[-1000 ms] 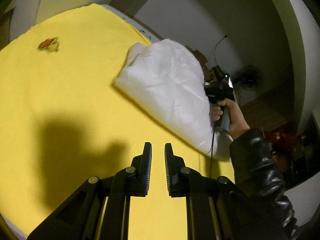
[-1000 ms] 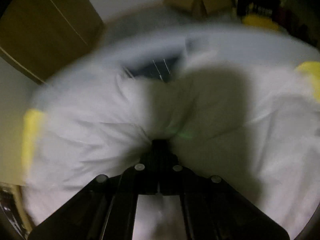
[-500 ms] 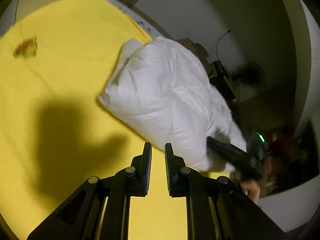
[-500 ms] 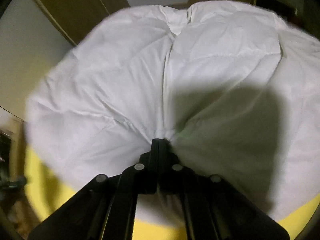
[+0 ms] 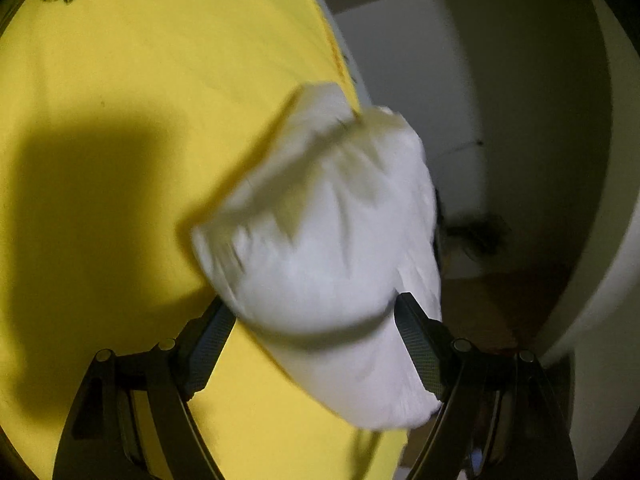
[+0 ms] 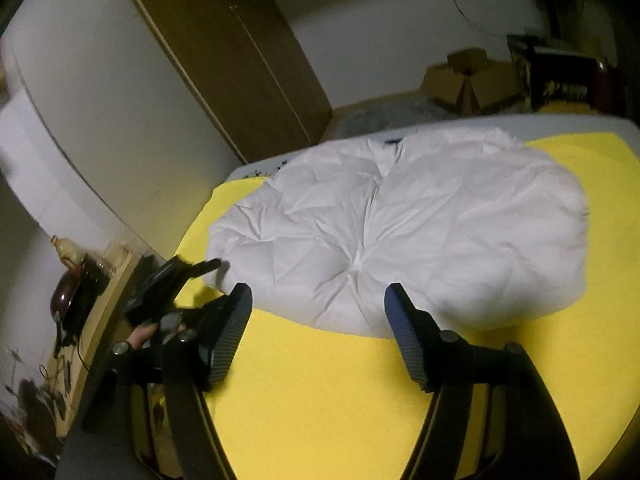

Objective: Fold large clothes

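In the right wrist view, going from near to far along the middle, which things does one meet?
Right tongs with their fingers apart, bare yellow sheet, white puffy garment, grey bed edge, cardboard box, white wall.

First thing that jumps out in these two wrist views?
A puffy white padded garment bundled on a bright yellow sheet, near its far edge. The right gripper stands open and empty just short of it. The left gripper is open at the bundle's near end.
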### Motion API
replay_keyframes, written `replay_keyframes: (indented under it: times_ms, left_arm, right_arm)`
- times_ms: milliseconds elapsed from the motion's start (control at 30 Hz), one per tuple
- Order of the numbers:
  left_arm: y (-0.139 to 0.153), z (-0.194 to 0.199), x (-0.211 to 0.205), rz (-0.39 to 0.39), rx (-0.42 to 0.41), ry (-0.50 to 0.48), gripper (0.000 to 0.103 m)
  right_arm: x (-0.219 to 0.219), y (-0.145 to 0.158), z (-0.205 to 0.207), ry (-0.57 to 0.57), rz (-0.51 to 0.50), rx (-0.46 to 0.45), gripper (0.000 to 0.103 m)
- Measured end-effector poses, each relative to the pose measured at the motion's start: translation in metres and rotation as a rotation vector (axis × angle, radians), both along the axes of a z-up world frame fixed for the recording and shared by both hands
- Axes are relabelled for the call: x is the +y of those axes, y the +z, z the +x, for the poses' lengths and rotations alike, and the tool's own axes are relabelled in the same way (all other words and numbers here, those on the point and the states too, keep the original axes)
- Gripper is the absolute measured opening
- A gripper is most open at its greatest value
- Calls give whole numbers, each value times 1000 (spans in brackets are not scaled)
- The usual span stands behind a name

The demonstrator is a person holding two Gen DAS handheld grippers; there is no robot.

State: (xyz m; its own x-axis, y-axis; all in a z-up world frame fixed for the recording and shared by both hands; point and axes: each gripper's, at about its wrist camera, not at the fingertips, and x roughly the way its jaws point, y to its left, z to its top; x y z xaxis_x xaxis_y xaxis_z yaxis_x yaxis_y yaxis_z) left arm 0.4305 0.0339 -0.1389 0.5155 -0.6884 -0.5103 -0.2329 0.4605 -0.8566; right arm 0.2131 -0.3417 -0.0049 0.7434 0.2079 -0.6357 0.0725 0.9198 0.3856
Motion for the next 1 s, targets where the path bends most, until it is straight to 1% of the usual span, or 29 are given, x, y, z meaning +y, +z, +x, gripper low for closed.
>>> replay_keyframes:
  times_ms: [133,233,333,433,500,533,600,667,700,733,767,833,867,933,967,1000]
  left_arm:
    - [-7,21,-1,-5,40,-3,83]
    - [-6,34,-5,15,31,-9,84]
    - [-6,47,-6,12,43,-1,85]
    - [-6,60,-8,17,37,-2,85]
    - [-3,66,-10,17,32,-4,87]
    - [-4,71,-11,12,29,-7,91]
    - [-5,79,-13,4,26,-17,94]
    - [-4,83,-14,13,27,-20,93]
    - [-3,85,-16,30,18,-29,92]
    - [-3,85,-16,53,14,-33,79]
    - [-3,82,-14,82,21,-30,71]
    - [-5,79,-10,71,23,-24,62]
    - [-6,77,-8,61,18,-19,59]
    - [-1,74,-8,79,-7,-30,47]
    - [1,71,-8,93,-20,-35,43]
    - [8,67,-7,117,-44,-44,36]
  right_arm:
    - [-12,0,-14,-6,2,-7,69]
    - [-23,-5,-18,-22,7,3,69]
    - [-33,-16,-17,-45,14,30,69]
    - [-43,-35,-12,-81,33,91,69]
    - [-46,-47,-8,-79,58,125,69]
    - [-46,-51,-5,-76,66,132,69]
    - [-44,-60,-3,-60,83,144,69]
    - [-40,-65,-2,-47,88,144,69]
    - [-38,-67,-2,-44,92,144,69]
    - [-37,-69,-3,-43,101,144,69]
    - [-36,-71,-4,-42,108,144,68]
    - [-35,-73,-5,-43,111,145,68]
    - [-35,-74,-7,-47,109,147,68]
    - [-35,-75,-11,-51,108,151,68]
    - [-35,-75,-13,-55,107,155,67]
    - [-35,-75,-13,-58,103,157,66]
